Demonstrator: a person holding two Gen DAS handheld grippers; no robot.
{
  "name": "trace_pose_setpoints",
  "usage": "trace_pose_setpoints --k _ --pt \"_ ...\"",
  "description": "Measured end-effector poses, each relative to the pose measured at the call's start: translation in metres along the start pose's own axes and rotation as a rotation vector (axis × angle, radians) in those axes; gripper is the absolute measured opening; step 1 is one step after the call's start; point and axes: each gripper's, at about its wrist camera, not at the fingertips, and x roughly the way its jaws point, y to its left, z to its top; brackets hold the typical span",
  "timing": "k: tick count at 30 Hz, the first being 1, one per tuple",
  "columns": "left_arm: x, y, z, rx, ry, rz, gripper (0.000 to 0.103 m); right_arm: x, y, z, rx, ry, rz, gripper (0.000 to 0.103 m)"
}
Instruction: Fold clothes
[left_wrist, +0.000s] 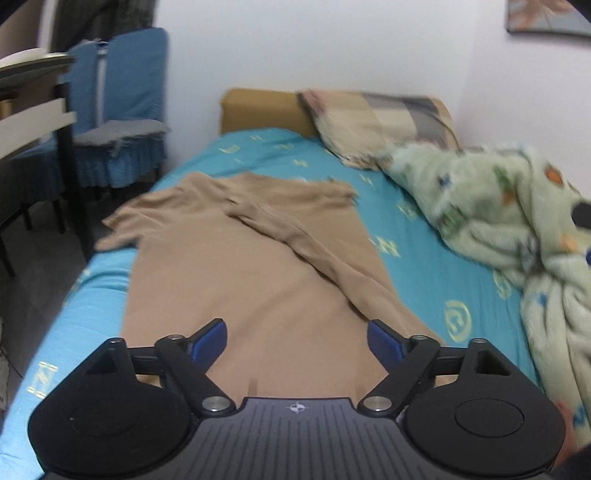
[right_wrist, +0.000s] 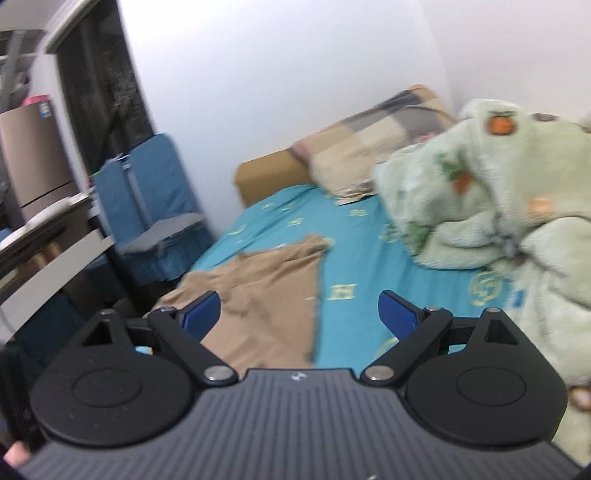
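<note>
A tan garment lies spread lengthwise on the blue bed sheet, with one sleeve folded diagonally across its body. My left gripper is open and empty, hovering over the garment's near end. In the right wrist view the garment lies left of centre on the sheet. My right gripper is open and empty, above the garment's right edge.
A crumpled pale green fleece blanket fills the bed's right side; it also shows in the right wrist view. A patchwork pillow lies at the headboard. Blue-covered chairs and a table stand left of the bed.
</note>
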Motion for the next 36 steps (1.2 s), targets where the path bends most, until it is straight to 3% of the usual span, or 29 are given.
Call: trace_pose_setpoints --k 4,7,10,12,17,21,23,25,27,30,36 --pt "0.011 -0.047 -0.016 0.059 0.061 -0.126 0.069 0.005 -0.033 0.006 0.070 0.017 -0.073 0.094" --pt "0.022 -0.093 -0.032 0.153 0.098 -0.237 0.055 0.005 -0.036 0.008 0.017 -0.011 -0.151 0.094" --pt "0.036 -0.134 -0.052 0.231 0.145 -0.340 0.052 0.006 -0.037 0.007 -0.033 -0.046 -0.175 0.094" --pt "0.046 -0.156 -0.064 0.270 0.172 -0.388 0.052 0.011 -0.046 0.005 0.003 -0.035 -0.165 0.094" --pt "0.067 -0.194 -0.091 0.392 0.201 -0.415 0.054 0.021 -0.061 0.004 0.078 -0.004 -0.195 0.094" --pt "0.083 -0.198 -0.094 0.364 0.213 -0.411 0.053 0.026 -0.065 0.003 0.088 -0.015 -0.208 0.094" --pt "0.087 -0.197 -0.092 0.346 0.200 -0.398 0.045 0.028 -0.066 0.002 0.099 -0.015 -0.217 0.094" --pt "0.093 -0.195 -0.089 0.329 0.193 -0.375 0.018 0.030 -0.065 0.001 0.091 -0.019 -0.231 0.094" --pt "0.094 -0.187 -0.085 0.298 0.196 -0.366 0.003 0.030 -0.064 0.001 0.079 -0.029 -0.244 0.094" --pt "0.087 -0.173 -0.076 0.230 0.175 -0.379 0.002 0.027 -0.063 0.003 0.067 -0.062 -0.263 0.094" --pt "0.045 -0.151 -0.060 0.188 0.087 -0.372 0.002 0.018 -0.063 0.006 0.053 -0.100 -0.307 0.094"
